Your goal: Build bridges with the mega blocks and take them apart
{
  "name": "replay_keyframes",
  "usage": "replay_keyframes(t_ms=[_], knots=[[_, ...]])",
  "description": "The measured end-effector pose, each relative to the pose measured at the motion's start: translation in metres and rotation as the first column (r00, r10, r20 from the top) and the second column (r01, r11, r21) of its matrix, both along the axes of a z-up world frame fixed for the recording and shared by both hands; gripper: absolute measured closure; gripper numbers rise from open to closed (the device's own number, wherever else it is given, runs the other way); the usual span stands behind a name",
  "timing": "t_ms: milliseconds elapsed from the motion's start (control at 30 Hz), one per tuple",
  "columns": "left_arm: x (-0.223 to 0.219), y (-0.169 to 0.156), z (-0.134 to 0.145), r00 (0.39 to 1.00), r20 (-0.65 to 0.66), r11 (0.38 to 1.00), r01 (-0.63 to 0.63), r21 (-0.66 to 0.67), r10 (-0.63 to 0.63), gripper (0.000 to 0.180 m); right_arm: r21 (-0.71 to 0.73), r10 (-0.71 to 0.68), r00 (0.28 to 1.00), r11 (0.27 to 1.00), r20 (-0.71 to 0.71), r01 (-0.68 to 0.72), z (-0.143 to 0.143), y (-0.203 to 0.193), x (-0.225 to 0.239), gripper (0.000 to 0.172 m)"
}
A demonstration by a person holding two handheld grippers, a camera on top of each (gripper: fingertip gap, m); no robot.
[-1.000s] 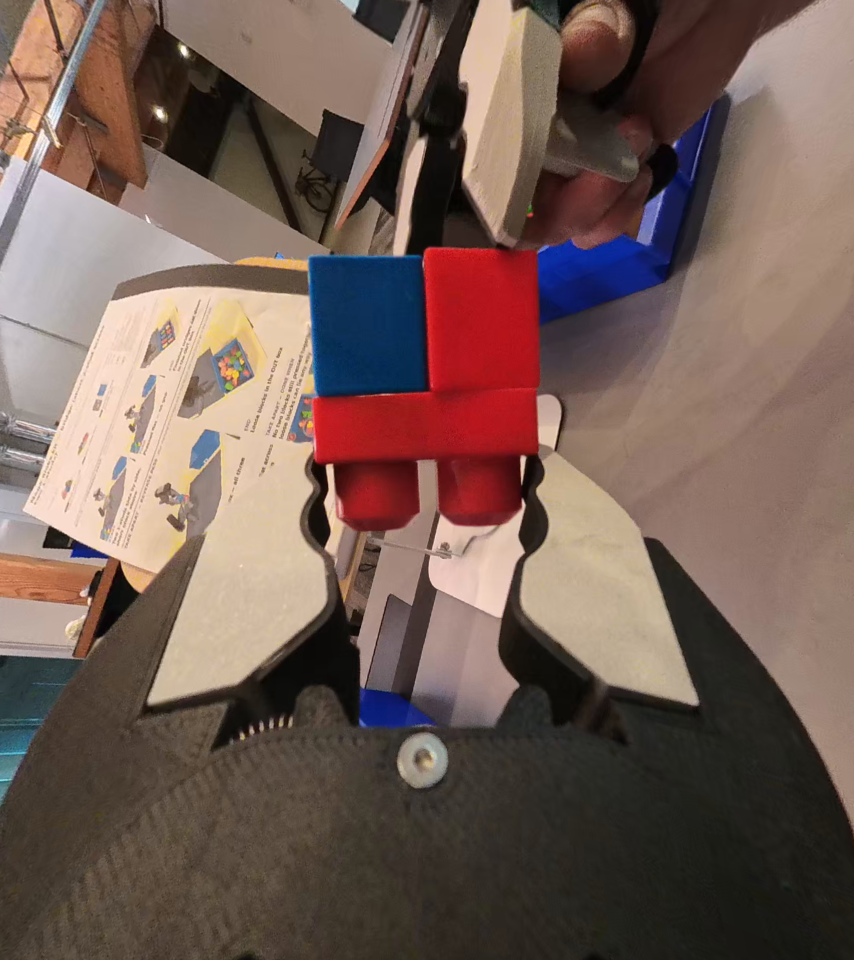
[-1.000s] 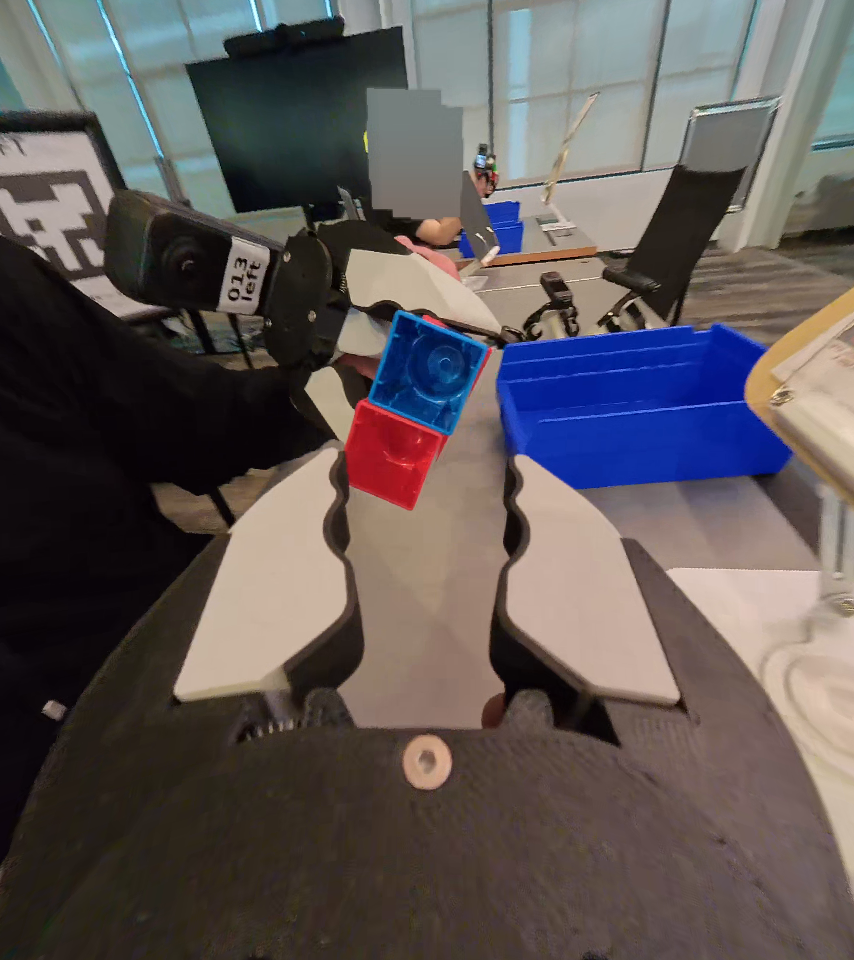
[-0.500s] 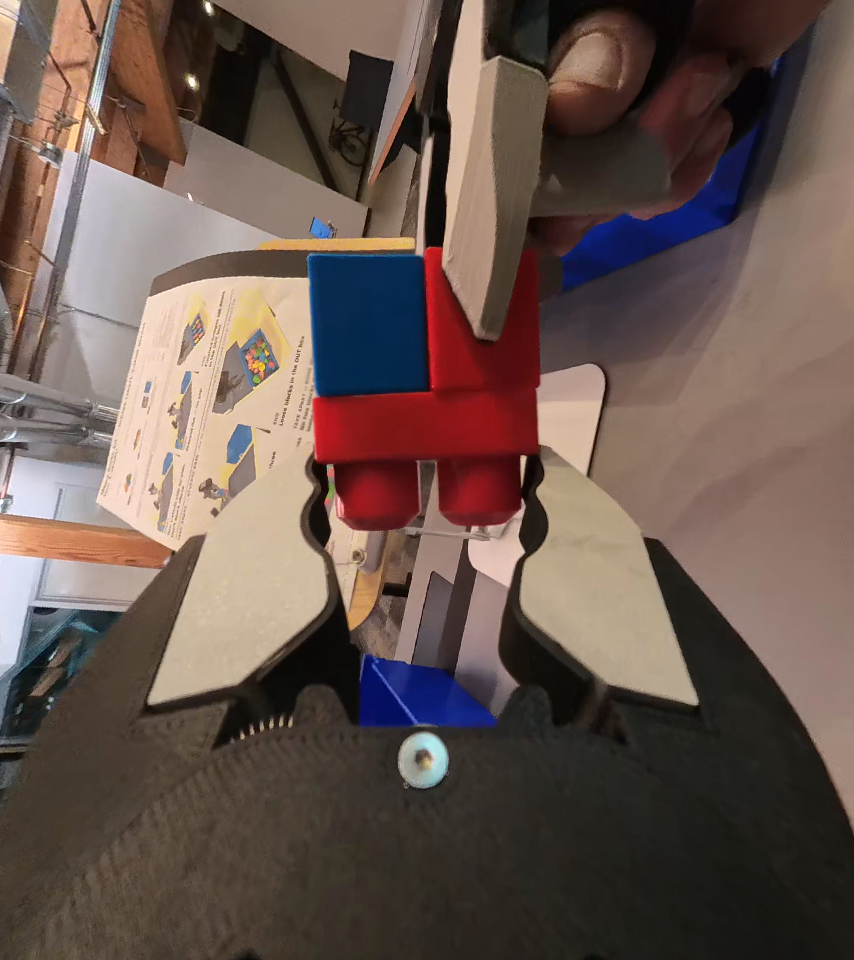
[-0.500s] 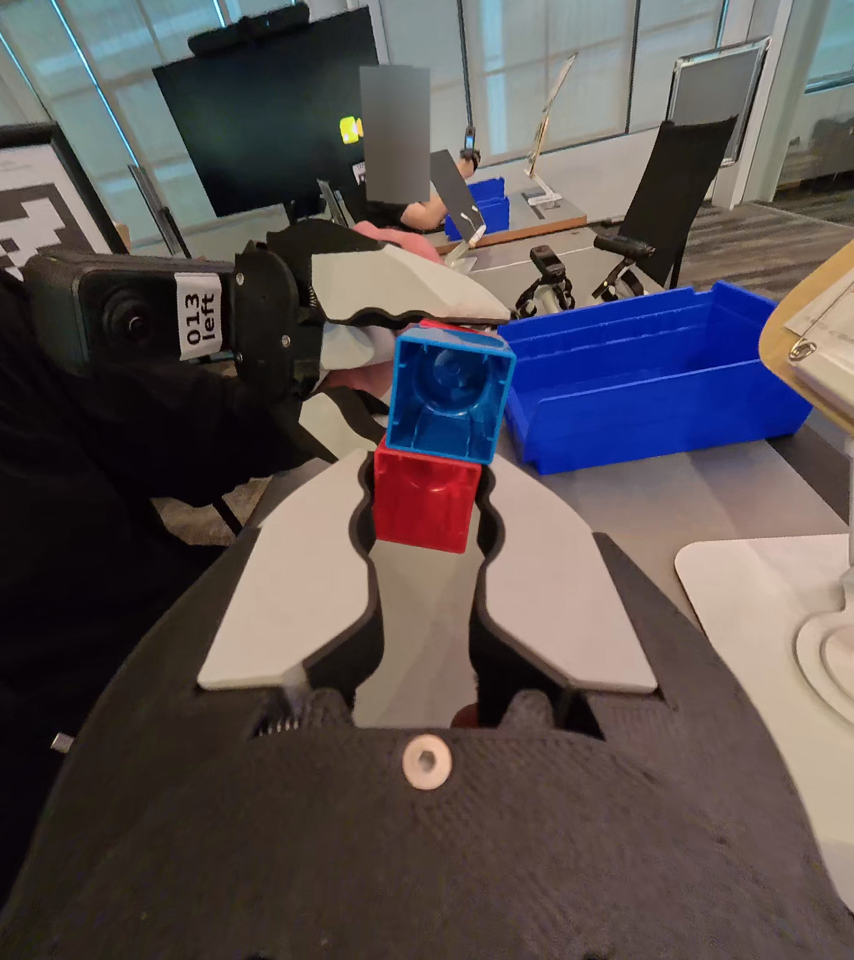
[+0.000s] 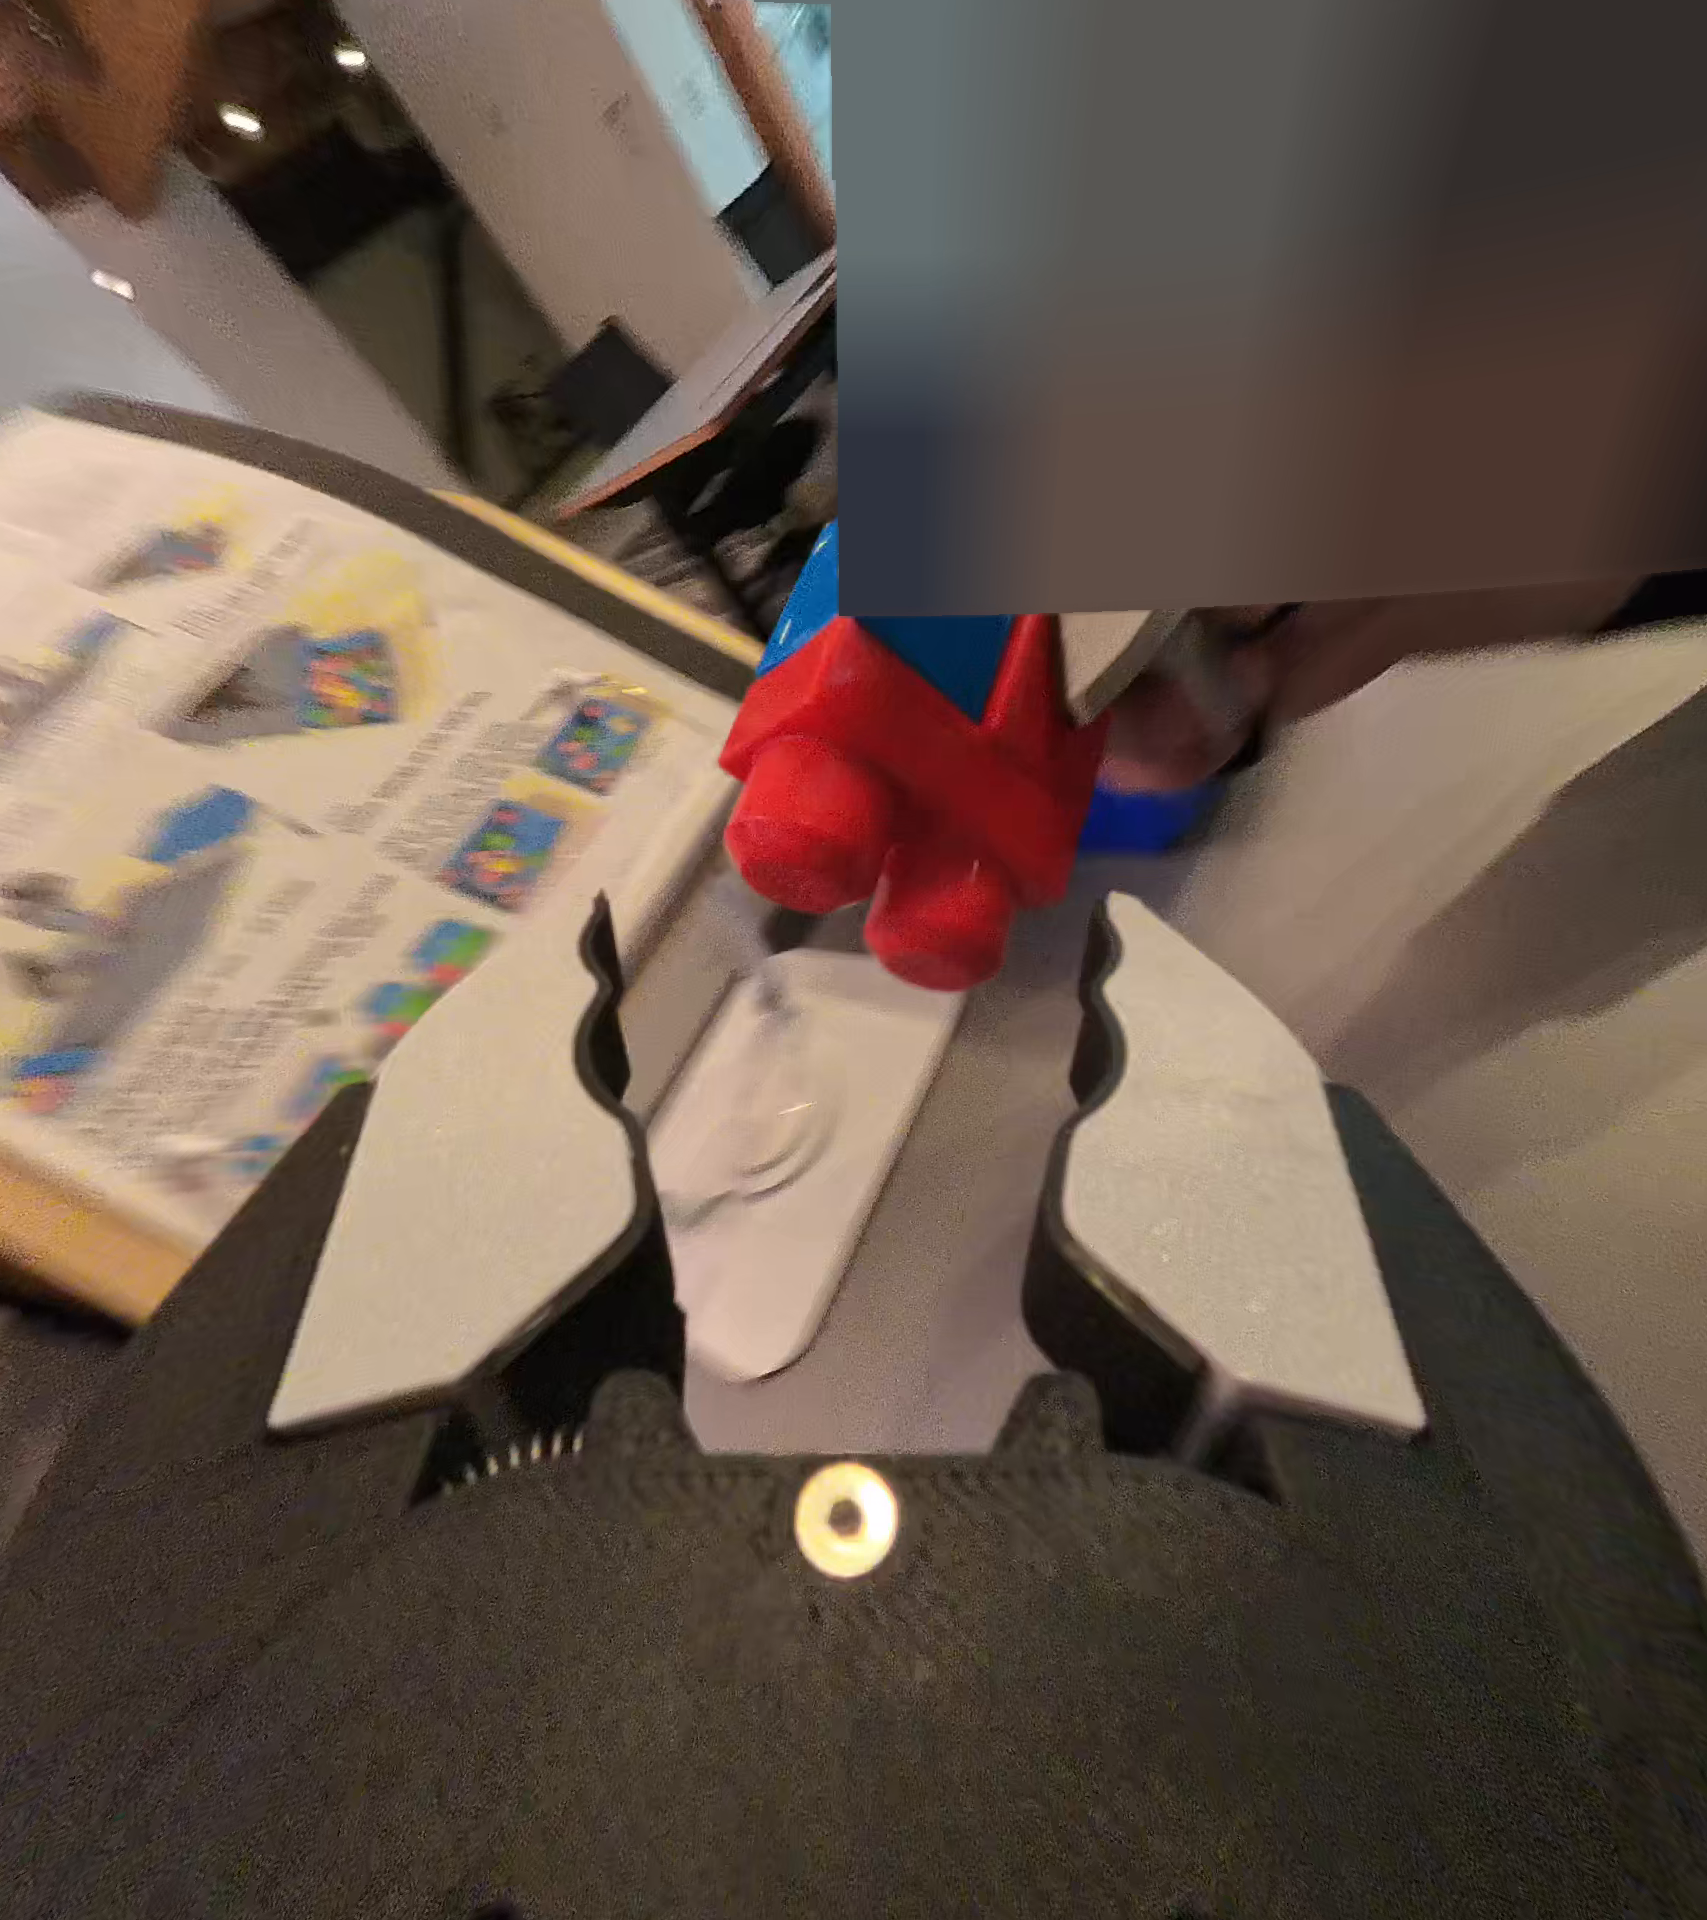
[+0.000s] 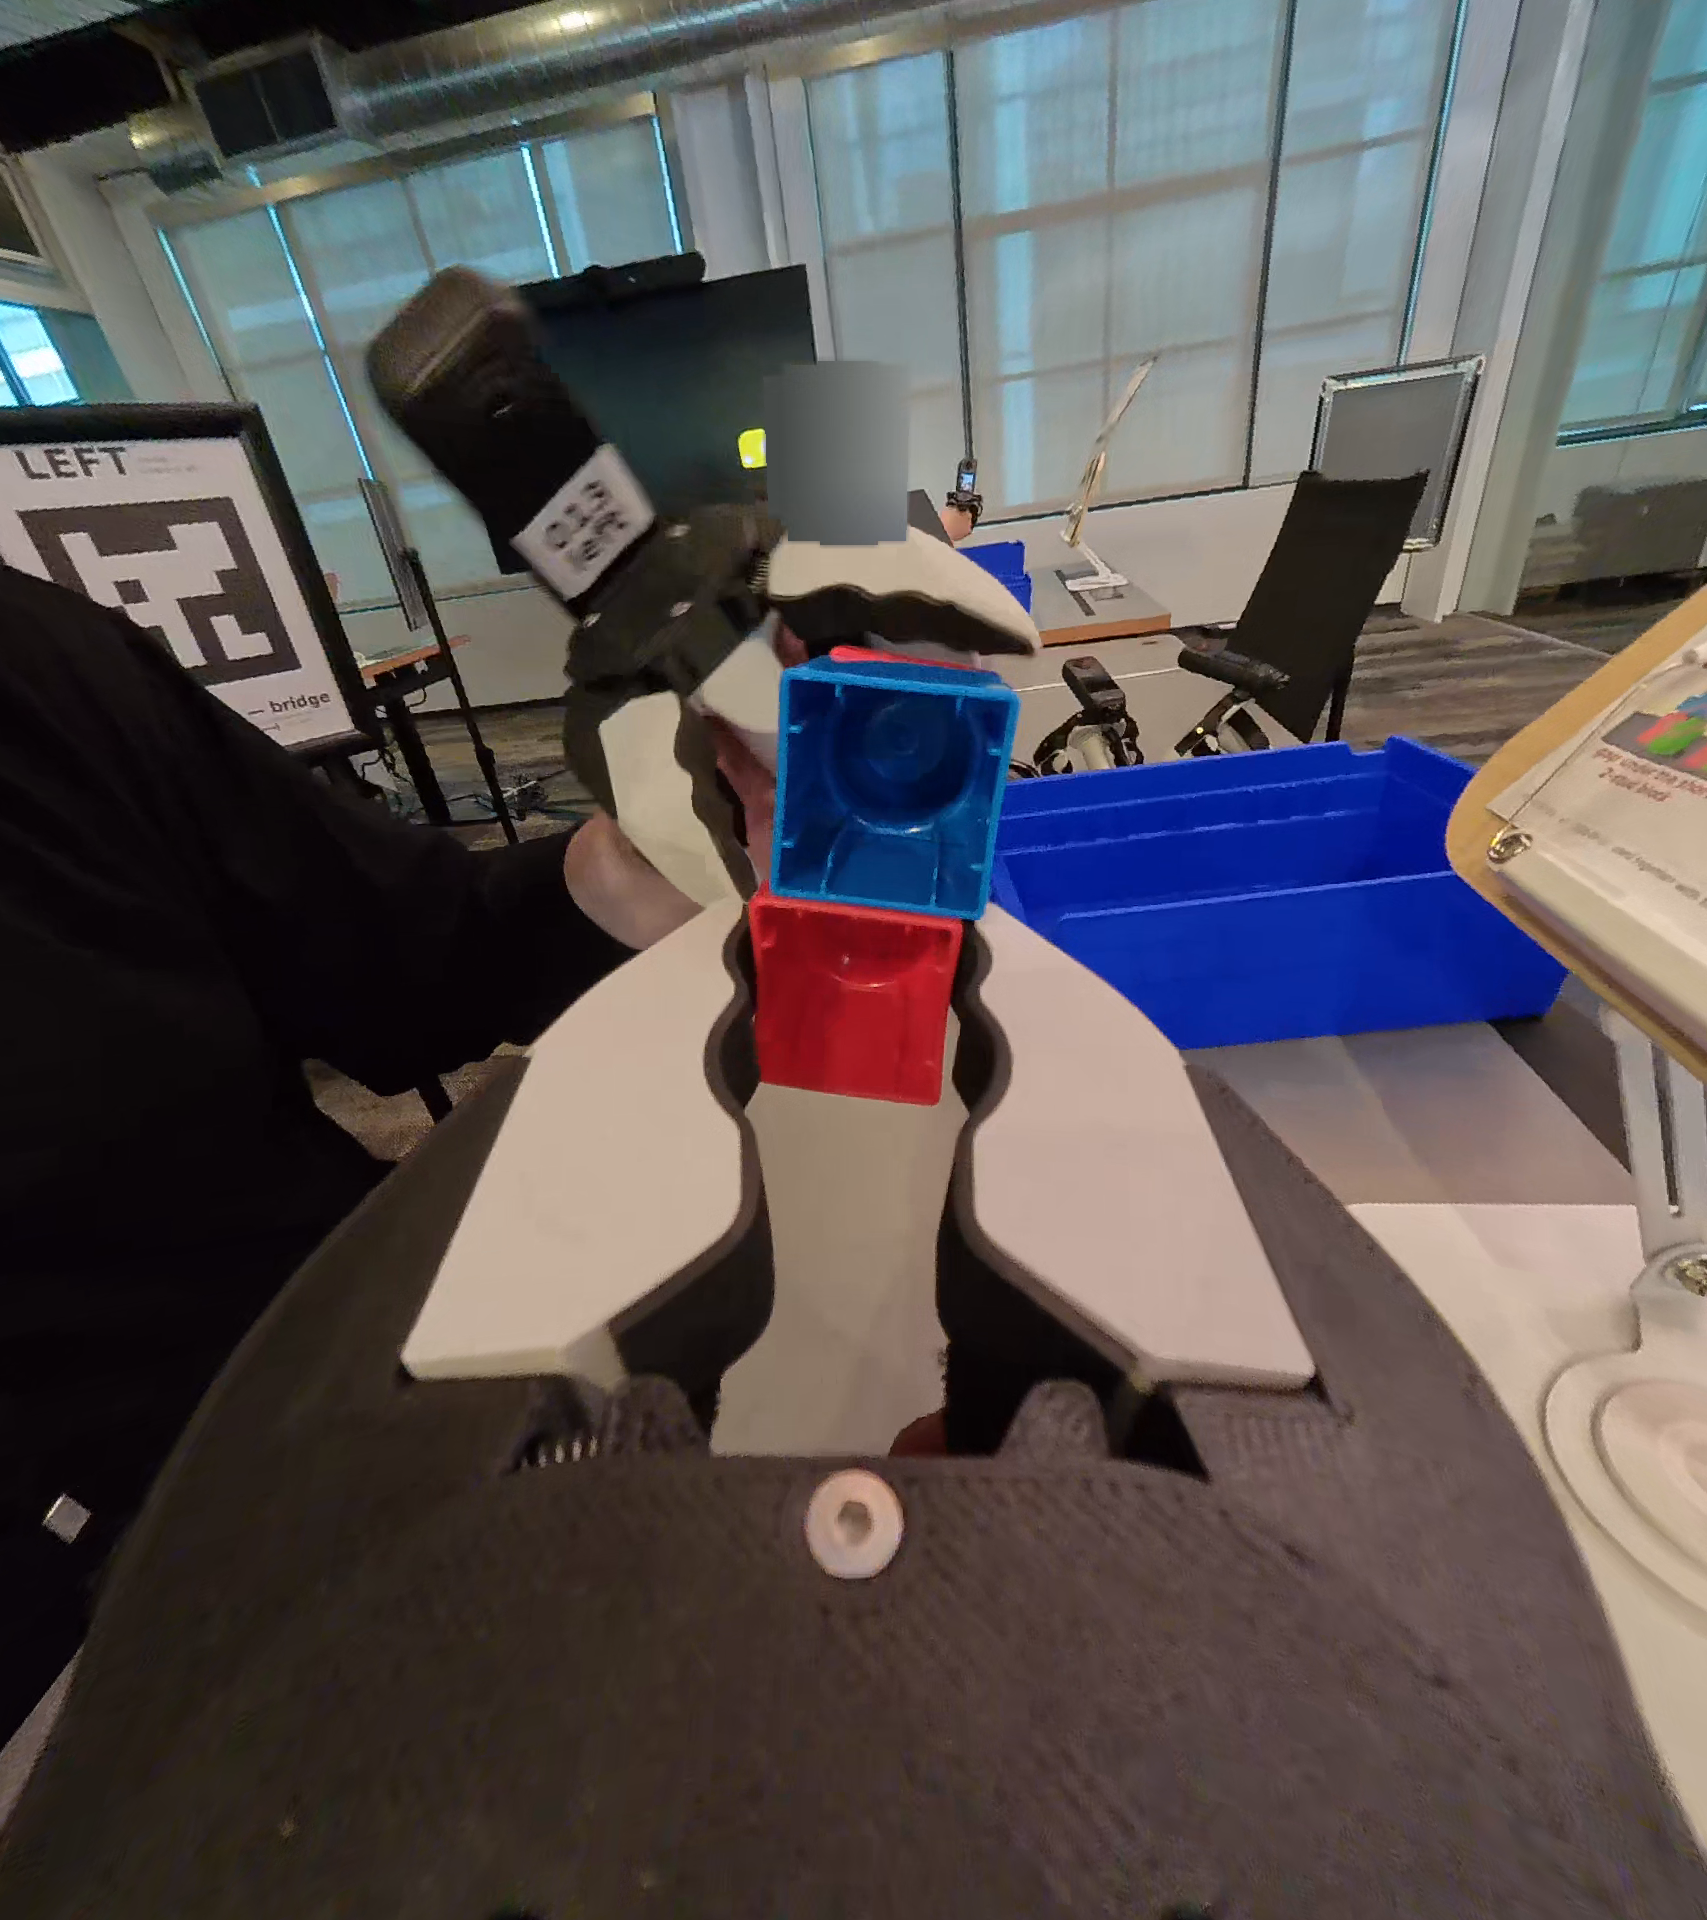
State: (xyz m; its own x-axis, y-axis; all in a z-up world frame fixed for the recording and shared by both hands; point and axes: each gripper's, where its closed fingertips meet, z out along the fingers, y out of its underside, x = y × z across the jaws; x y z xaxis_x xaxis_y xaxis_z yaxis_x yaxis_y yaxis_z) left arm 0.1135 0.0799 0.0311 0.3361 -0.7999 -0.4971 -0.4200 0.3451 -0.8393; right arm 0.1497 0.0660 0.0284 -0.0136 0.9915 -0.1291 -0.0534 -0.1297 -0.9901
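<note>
A small bridge of mega blocks hangs in the air. In the right wrist view my right gripper is shut on its red leg block, with the pads pressed on both sides. The blue leg block sits just above it, hollow side toward me. In the left wrist view the long red two-stud block that joins them points its studs at my left gripper. That gripper is open and empty, with the studs just ahead of its fingertips. A finger of the right gripper shows beside the red leg.
A blue bin stands on the grey table behind the blocks. An instruction sheet on a tilted wooden board rests on a white stand base at the right. A person's black sleeve fills the left. About 5 centimeters separates my left fingertips from my right.
My left gripper has let go of the long red block, opened wider and swung away from it. My right gripper closed on the red leg block and now carries the whole bridge alone.
</note>
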Motion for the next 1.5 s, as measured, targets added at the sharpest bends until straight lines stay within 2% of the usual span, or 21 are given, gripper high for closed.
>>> replay_keyframes(t_ms=[67,133,200,300,367,600,700,1067,1233,1367,1500], knots=[[0.007,-0.008,-0.003,0.985,0.133,0.973,0.137,-0.184,-0.113,0.102,0.006,0.029,1.0,1.0,0.007,-0.029,-0.003,-0.003,-0.002,0.136],[0.013,-0.018,-0.003,0.944,0.249,0.913,0.285,-0.292,-0.215,0.115,0.007,0.05,0.999,0.999,-0.003,-0.05,-0.005,-0.006,-0.004,0.136],[0.019,-0.024,-0.006,0.905,0.333,0.845,0.383,-0.373,-0.263,0.121,0.007,0.069,0.998,0.998,0.01,-0.069,-0.01,-0.009,-0.007,0.136],[0.018,-0.021,-0.007,0.872,0.409,0.806,0.437,-0.4,-0.27,0.138,0.01,0.082,0.997,0.997,0.012,-0.082,-0.011,-0.012,-0.009,0.136],[0.017,-0.018,-0.008,0.866,0.424,0.81,0.438,-0.39,-0.264,0.144,0.007,0.079,0.997,0.997,0.015,-0.079,-0.012,-0.012,-0.01,0.136],[0.018,-0.015,-0.011,0.847,0.475,0.817,0.441,-0.371,-0.241,0.144,-0.033,0.084,0.996,0.996,-0.009,-0.084,-0.015,-0.008,-0.009,0.136],[0.019,-0.014,-0.014,0.86,0.455,0.845,0.409,-0.346,-0.23,0.144,-0.046,0.076,0.997,0.996,-0.006,-0.076,-0.016,-0.005,-0.009,0.137],[0.018,-0.013,-0.013,0.851,0.477,0.848,0.408,-0.337,-0.22,0.144,-0.08,0.076,0.997,0.994,-0.015,-0.077,-0.017,-0.003,-0.01,0.137],[0.019,-0.009,-0.014,0.829,0.524,0.805,0.441,-0.396,-0.196,0.145,-0.071,0.048,0.999,0.996,-0.026,-0.049,-0.015,0.001,-0.009,0.135],[0.02,0.0,-0.022,0.839,0.526,0.771,0.425,-0.473,-0.14,0.146,-0.128,0.019,0.999,0.992,-0.03,-0.022,-0.017,0.015,-0.002,0.124],[0.023,0.008,-0.031,0.843,0.531,0.717,0.424,-0.553,-0.089,0.146,-0.155,0.0,1.0,0.988,-0.027,-0.004,-0.02,0.022,0.001,0.124]])
